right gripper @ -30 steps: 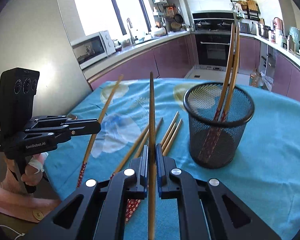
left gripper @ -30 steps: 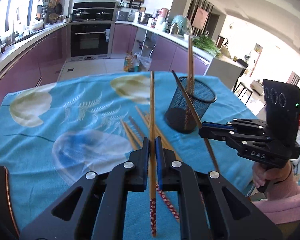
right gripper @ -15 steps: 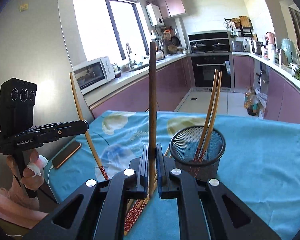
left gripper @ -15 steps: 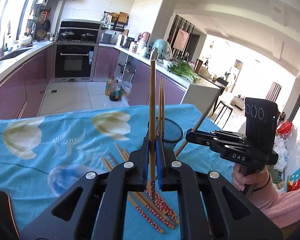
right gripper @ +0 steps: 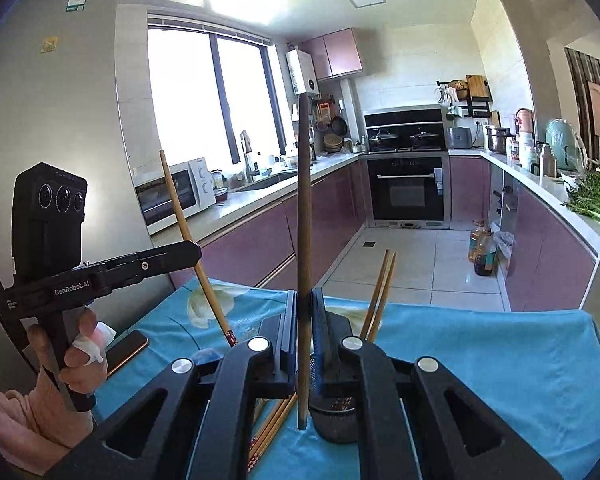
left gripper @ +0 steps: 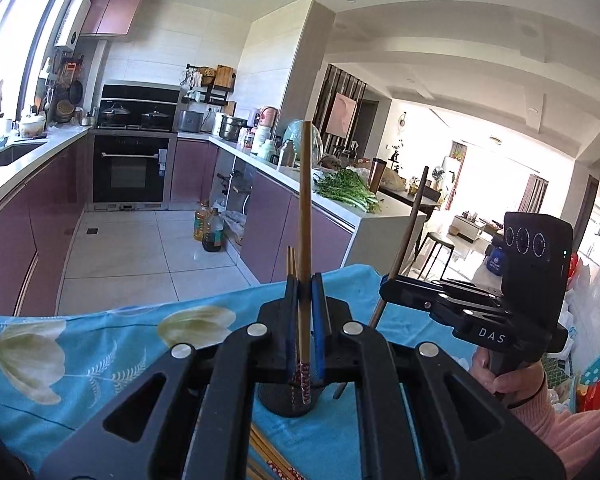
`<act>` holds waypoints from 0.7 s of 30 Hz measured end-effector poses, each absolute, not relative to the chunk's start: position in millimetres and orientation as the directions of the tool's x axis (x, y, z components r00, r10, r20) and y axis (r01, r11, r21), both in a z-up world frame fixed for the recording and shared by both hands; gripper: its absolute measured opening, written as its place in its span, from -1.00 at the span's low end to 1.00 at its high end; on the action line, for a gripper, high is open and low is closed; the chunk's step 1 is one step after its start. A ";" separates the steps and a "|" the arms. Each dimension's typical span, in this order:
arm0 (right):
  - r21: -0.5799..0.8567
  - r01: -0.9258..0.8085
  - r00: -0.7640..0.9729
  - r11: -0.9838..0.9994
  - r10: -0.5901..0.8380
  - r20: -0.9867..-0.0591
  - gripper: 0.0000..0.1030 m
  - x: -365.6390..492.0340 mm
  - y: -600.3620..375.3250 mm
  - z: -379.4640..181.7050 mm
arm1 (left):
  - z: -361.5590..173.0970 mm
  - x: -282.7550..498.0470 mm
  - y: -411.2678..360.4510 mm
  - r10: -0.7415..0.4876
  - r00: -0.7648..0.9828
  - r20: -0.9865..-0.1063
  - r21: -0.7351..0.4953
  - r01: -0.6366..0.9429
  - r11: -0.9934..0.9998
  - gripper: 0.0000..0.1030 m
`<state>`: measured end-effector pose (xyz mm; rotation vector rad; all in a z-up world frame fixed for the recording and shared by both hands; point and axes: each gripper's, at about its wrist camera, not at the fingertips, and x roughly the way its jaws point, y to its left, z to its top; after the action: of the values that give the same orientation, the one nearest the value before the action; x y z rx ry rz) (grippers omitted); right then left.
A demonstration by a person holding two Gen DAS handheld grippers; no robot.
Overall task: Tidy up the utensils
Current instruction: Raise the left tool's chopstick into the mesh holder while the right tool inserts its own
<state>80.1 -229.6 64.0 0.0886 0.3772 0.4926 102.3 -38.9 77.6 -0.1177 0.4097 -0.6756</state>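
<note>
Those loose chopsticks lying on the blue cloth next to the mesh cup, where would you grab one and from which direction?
Probably from above, jaws across the plain wooden shaft of one of the loose chopsticks, near its middle. They lie flat and bunched side by side on the cloth, so take an outer stick, approaching from the side away from the mesh cup. Their full length is hidden behind the gripper bodies.

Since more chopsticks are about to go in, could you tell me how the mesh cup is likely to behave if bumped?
The cup looks like thin wire mesh, so probably light. Two chopsticks lean tall out of it, raising its balance; a nudge at the rim might tip it. On the cloth it may slide little.
</note>
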 end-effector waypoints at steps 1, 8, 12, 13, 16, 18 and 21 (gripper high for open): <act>0.172 -0.442 0.818 0.881 0.474 -0.326 -0.88 81.2 -231.1 65.8 | 79.4 105.0 -42.1 -0.632 0.703 -0.327 -0.236 0.586 0.775 -0.86; 0.164 -0.423 0.839 0.891 0.454 -0.300 -0.88 89.1 -233.9 69.1 | 78.0 123.0 -63.3 -0.620 0.703 -0.348 -0.221 0.582 0.783 -0.86; 0.158 -0.404 0.838 0.901 0.434 -0.332 -0.88 99.2 -230.0 55.6 | 59.5 136.5 -77.8 -0.582 0.703 -0.410 -0.189 0.558 0.808 -0.86; 0.165 -0.402 0.832 0.900 0.435 -0.345 -0.88 102.7 -229.6 50.9 | 52.9 137.6 -80.5 -0.579 0.694 -0.428 -0.186 0.559 0.808 -0.86; 0.175 -0.390 0.818 0.904 0.427 -0.384 -0.88 112.8 -229.9 39.3 | 36.4 143.8 -87.7 -0.569 0.667 -0.480 -0.176 0.563 0.808 -0.86; 0.184 -0.384 0.802 0.905 0.426 -0.419 -0.88 118.5 -229.7 30.7 | 25.8 148.7 -90.1 -0.568 0.646 -0.509 -0.177 0.567 0.804 -0.86; 0.195 -0.373 0.778 0.907 0.421 -0.467 -0.88 126.5 -229.5 19.7 | 11.2 154.4 -90.2 -0.577 0.606 -0.547 -0.197 0.577 0.793 -0.86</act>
<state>126.5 -229.5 19.7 0.0931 0.5270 0.4300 154.4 -90.2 11.2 -0.0002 0.6331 -0.6672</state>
